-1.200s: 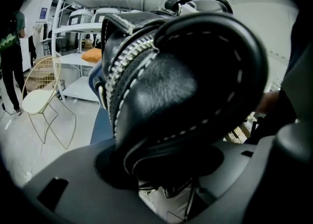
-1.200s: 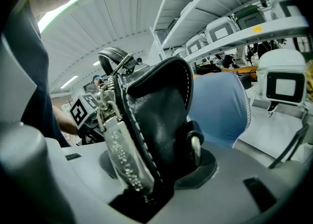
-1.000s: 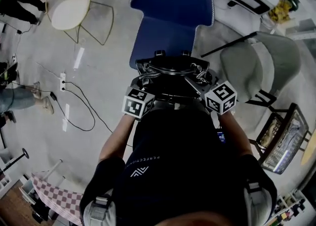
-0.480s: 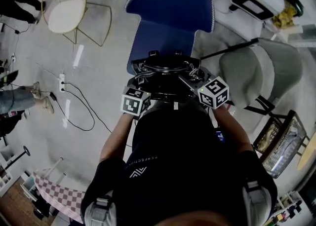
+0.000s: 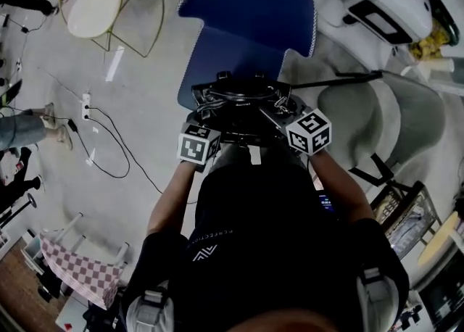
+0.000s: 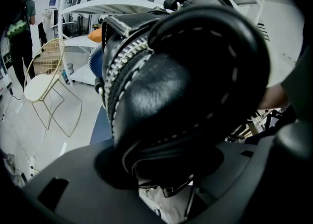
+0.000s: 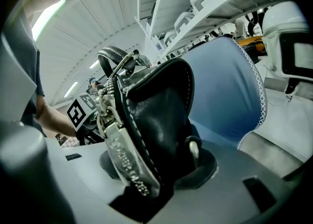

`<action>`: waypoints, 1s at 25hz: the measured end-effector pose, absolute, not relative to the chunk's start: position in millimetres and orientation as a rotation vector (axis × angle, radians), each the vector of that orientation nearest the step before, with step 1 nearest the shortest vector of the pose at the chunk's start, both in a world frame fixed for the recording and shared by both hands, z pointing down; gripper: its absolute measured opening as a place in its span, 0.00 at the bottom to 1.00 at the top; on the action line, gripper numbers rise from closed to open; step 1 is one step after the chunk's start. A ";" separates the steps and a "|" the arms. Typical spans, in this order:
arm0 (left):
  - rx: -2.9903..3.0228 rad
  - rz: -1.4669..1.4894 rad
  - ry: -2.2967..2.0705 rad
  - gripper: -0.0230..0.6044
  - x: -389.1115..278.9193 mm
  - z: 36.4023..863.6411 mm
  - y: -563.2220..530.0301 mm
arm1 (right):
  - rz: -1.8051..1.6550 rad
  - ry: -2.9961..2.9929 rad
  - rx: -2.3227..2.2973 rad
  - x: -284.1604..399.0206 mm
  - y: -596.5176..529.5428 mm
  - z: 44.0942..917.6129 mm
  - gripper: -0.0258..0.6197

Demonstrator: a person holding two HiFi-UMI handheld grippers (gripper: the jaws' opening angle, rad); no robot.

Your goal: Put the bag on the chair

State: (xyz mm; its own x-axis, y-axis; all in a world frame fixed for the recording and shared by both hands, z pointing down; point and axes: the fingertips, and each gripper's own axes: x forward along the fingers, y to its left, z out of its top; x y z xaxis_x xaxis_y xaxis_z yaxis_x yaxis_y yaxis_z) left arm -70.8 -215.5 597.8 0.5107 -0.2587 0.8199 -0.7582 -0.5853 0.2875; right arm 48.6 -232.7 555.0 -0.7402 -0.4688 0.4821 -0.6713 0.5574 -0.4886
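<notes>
- We have the black leather handbag (image 5: 243,102) pinched from both sides. The left tongs (image 6: 166,167) clamp one end, and the right tongs (image 7: 151,169) clamp the other beside the zip.
- It hangs just ahead of both tongs, over the front of the blue chair (image 5: 250,19).
- It looks soft, saggy and fairly light. Smooth leather may slip, so we judge the stitched end seams or the stiff handles the safest hold.
</notes>
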 end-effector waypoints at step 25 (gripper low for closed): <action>1.946 1.072 -0.802 0.48 -42.0 678.7 -254.0 | 1.151 -2.426 0.851 86.2 -283.9 652.7 0.38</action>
State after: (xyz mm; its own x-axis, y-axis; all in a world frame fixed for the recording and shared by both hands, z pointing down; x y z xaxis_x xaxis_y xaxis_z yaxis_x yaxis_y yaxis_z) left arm -42.0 -254.0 678.7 0.4503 -0.1598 0.8785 -0.7979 -0.5136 0.3156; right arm 86.2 -283.9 652.7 -0.7701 -0.3764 0.5151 -0.6370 0.4970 -0.5892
